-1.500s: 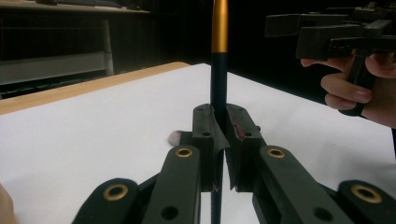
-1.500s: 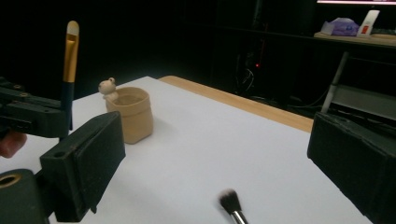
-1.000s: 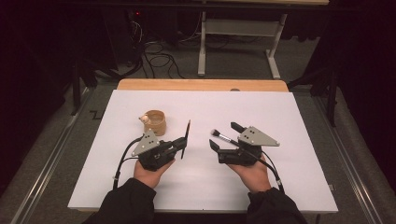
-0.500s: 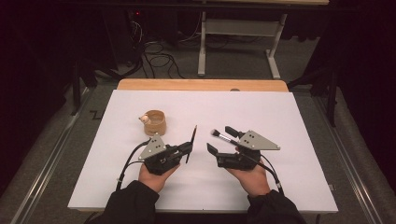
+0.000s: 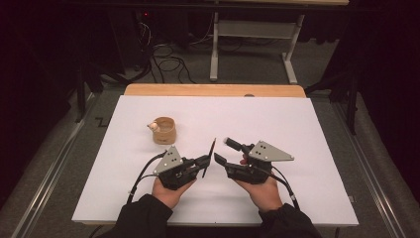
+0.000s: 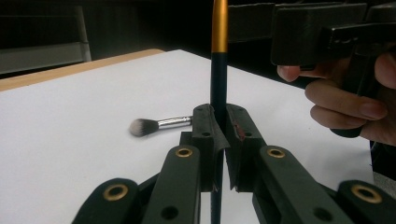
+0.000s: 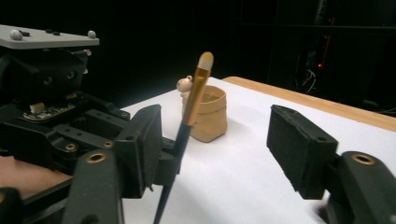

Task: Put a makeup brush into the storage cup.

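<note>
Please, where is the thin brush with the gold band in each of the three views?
High view: the thin brush slants at the centre, at the tip of the left tool.
Left gripper view: upright in the middle, clamped between the jaws.
Right gripper view: leaning left of centre, in front of the tan pot.
Shared landmark: the wooden table edge.
</note>
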Tool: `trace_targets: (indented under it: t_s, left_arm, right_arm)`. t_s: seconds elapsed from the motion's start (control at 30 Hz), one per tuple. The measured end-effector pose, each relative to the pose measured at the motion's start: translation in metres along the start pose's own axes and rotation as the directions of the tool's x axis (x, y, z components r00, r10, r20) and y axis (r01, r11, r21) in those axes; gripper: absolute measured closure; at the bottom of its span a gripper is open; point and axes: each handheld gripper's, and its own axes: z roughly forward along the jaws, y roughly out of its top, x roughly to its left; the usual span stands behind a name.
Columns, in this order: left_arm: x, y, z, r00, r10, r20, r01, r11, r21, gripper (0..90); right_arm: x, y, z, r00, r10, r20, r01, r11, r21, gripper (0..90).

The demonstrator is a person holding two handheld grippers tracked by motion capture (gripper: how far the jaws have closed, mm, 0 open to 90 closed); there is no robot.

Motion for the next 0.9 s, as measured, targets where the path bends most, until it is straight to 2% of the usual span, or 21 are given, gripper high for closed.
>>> trace_targets:
  t_s: [0.53, 0.77, 0.9]
  left_arm:
    - [-0.010, -0.001, 0.006, 0.9995, 0.014, 0.027, -0.014, 0.9999, 0.001, 83.1]
    - [-0.011, -0.002, 0.006, 0.9996, 0.007, 0.029, -0.007, 1.0000, -0.003, 83.1]
    - [-0.011, -0.002, 0.006, 0.9996, 0.010, 0.026, -0.009, 1.0000, -0.002, 83.2]
  right_arm:
    - [0.002, -0.004, 0.005, 0.9969, 0.056, -0.056, -0.056, 0.998, 0.003, 60.6]
    - [-0.001, -0.005, 0.005, 0.9913, 0.106, -0.078, -0.107, 0.994, -0.009, 69.1]
    - [-0.001, -0.005, 0.005, 0.9907, 0.106, -0.085, -0.107, 0.994, -0.010, 74.4]
